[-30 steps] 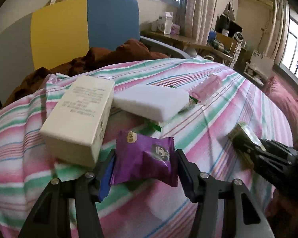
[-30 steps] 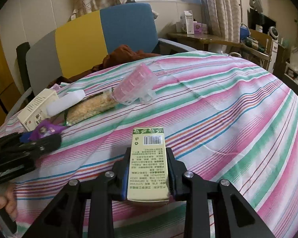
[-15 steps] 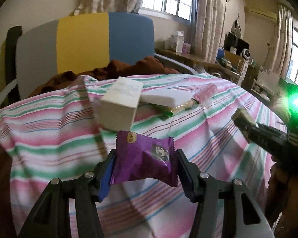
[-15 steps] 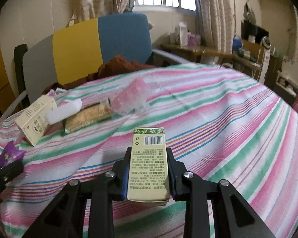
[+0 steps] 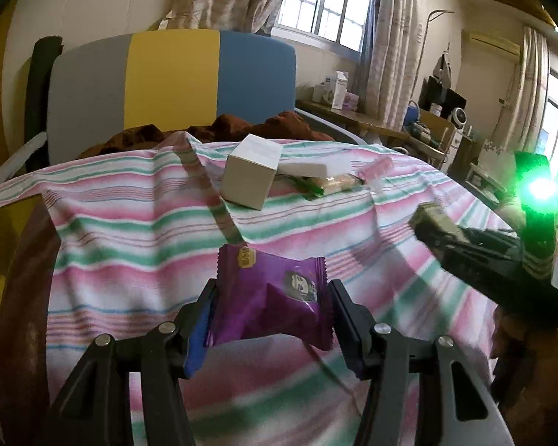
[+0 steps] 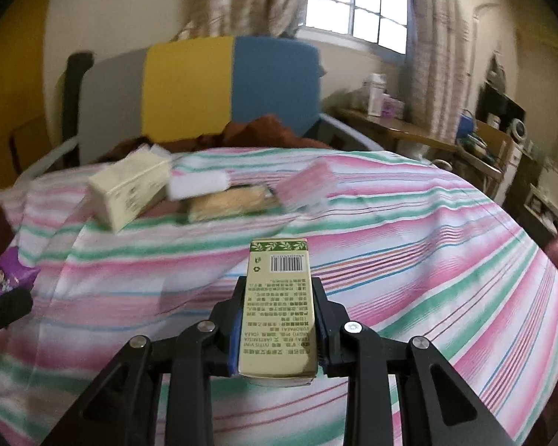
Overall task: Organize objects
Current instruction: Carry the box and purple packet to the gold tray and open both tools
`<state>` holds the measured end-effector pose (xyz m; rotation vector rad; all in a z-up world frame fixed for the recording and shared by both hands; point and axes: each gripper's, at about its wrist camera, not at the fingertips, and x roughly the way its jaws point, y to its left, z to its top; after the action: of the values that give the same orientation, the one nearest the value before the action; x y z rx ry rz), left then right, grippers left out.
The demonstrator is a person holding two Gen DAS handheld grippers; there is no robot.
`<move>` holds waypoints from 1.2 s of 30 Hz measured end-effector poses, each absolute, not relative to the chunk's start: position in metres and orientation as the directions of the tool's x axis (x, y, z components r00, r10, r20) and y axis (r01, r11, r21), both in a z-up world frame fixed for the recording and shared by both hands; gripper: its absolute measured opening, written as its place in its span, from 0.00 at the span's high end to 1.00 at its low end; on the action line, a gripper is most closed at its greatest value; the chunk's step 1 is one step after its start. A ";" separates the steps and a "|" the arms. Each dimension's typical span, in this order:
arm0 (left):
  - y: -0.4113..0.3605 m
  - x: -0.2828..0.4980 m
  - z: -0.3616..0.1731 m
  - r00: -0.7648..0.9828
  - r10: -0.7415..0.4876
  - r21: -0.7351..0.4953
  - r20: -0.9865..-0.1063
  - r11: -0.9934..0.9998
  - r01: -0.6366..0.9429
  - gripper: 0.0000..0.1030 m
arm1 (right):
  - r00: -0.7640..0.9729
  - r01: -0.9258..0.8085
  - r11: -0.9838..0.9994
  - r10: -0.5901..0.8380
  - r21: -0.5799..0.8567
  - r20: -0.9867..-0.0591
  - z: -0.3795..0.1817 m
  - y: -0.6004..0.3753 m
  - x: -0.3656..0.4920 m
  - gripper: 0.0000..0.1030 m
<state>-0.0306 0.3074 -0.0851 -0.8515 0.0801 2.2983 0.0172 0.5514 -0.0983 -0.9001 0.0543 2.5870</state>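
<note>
Left gripper [image 5: 271,306]: jaws half spread, clamped across purple snack packet [image 5: 269,293], held above striped cloth [image 5: 137,245]. Packet looks light, puffy, crinkly film; likely slippery, so grip mid-body, not sealed fins.

Right gripper [image 6: 277,329]: jaws narrow, pinching slim green carton [image 6: 277,308] on long sides, lifted. Carton stiff, light, would crush if squeezed harder.

Beyond: cream box [image 6: 130,189], white block [image 6: 197,184], cracker pack [image 6: 228,202], pink container [image 6: 308,182] clustered near far edge.

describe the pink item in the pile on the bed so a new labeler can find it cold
Start at the striped bedspread and go to the cluster near the headboard. From the cream box, follow the row past the white block and the cracker pack. The pink ribbed plastic case ends that row, the only see-through pink piece there.
</note>
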 end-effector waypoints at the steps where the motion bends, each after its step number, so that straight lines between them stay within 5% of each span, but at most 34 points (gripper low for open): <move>1: 0.304 -0.028 -0.083 -0.560 0.580 -0.171 -0.591 -0.769 -0.616 0.44 | -0.715 -0.374 -0.924 0.341 -0.078 -0.611 -0.098 0.547 0.020 0.70; 18: 0.170 0.002 -0.031 -0.604 0.628 -0.361 -0.491 -0.778 -0.515 0.44 | -0.768 -0.138 -0.978 0.005 0.158 -0.641 -0.076 0.415 0.015 0.70; 29: 0.039 0.005 -0.014 -0.745 0.486 -0.387 -0.457 -0.863 -0.325 0.44 | -0.754 0.085 -0.955 -0.248 0.284 -0.608 -0.049 0.300 -0.026 0.70; 36: -0.037 -0.010 -0.025 -0.782 0.353 -0.389 -0.514 -0.908 -0.155 0.43 | -0.706 0.181 -0.942 -0.324 0.283 -0.629 -0.044 0.240 -0.052 0.70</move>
<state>-0.0101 -0.0373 -0.0248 -0.8704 -0.4773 2.6905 -0.0523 0.2399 -0.0444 -1.2343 0.3465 3.1680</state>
